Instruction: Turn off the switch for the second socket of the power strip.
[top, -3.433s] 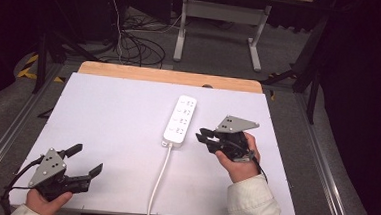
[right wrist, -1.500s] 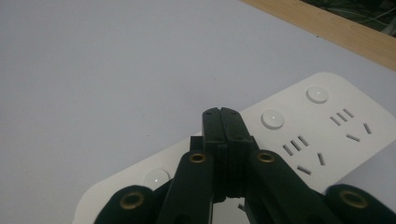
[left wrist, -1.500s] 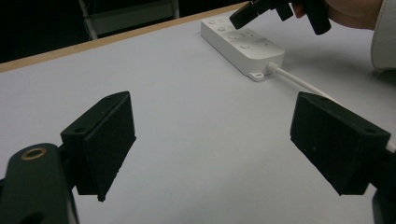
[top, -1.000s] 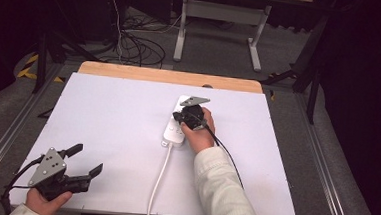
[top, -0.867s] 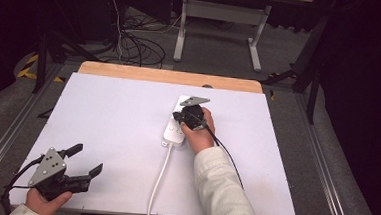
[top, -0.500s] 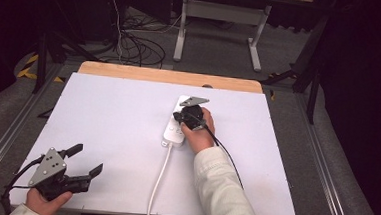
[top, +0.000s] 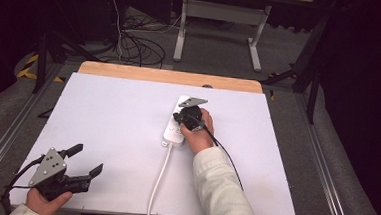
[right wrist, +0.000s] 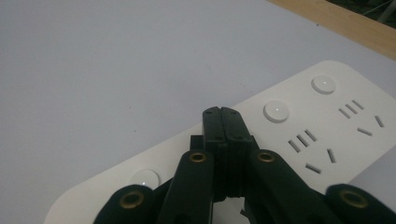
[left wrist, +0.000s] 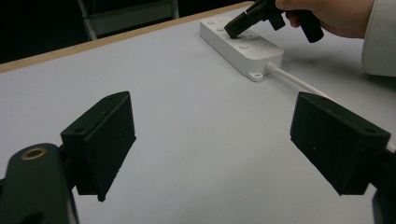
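Centre of the high view: white plastic power strip (top: pixel 177 123) flat on the white table (top: pixel 102 127), its cord running to the bottom edge. Right gripper (top: pixel 183 118) pressed down on the strip's middle with jaws fully together, likely working a round switch button (right wrist: pixel 276 111). Lower left: left gripper (top: pixel 84 161) spread wide, holding nothing. Press apparently under way; release left

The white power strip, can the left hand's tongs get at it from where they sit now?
Probably yes: bare table lies between the left tongs and the white power strip, though the right tongs already rest on it.
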### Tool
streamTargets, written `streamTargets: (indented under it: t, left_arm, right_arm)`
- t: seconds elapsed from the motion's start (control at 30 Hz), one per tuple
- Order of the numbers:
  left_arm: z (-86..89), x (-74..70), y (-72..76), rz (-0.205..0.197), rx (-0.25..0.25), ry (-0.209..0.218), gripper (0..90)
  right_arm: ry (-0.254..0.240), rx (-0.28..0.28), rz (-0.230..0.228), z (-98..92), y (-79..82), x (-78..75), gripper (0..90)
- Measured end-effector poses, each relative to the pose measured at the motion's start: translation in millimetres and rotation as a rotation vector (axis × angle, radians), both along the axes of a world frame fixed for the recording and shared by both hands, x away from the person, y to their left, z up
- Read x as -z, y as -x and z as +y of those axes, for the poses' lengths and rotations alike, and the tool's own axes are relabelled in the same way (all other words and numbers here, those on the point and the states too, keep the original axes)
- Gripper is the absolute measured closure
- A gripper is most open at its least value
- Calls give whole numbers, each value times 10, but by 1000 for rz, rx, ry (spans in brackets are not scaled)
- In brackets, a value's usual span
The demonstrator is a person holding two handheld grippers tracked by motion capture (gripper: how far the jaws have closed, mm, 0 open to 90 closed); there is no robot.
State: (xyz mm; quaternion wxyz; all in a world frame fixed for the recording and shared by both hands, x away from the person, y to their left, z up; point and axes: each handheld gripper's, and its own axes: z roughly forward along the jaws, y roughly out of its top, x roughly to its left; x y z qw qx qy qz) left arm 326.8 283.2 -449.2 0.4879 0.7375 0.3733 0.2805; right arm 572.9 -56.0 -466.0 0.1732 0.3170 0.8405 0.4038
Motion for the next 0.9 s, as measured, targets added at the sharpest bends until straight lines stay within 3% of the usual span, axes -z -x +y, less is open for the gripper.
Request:
streamTargets:
  t: [0.2,0.43,0.9]
  left_arm:
    - [-3,1,1,0,-1,0,146]
    - [-11,4,3,2,-1,4,146]
    - [-13,4,4,3,-2,0,146]
  right_arm:
    - [-21,3,18,-19,-10,7,900]
    - [14,-4,-5,12,15,-2,900]
    - [22,7,-3,20,33,0,900]
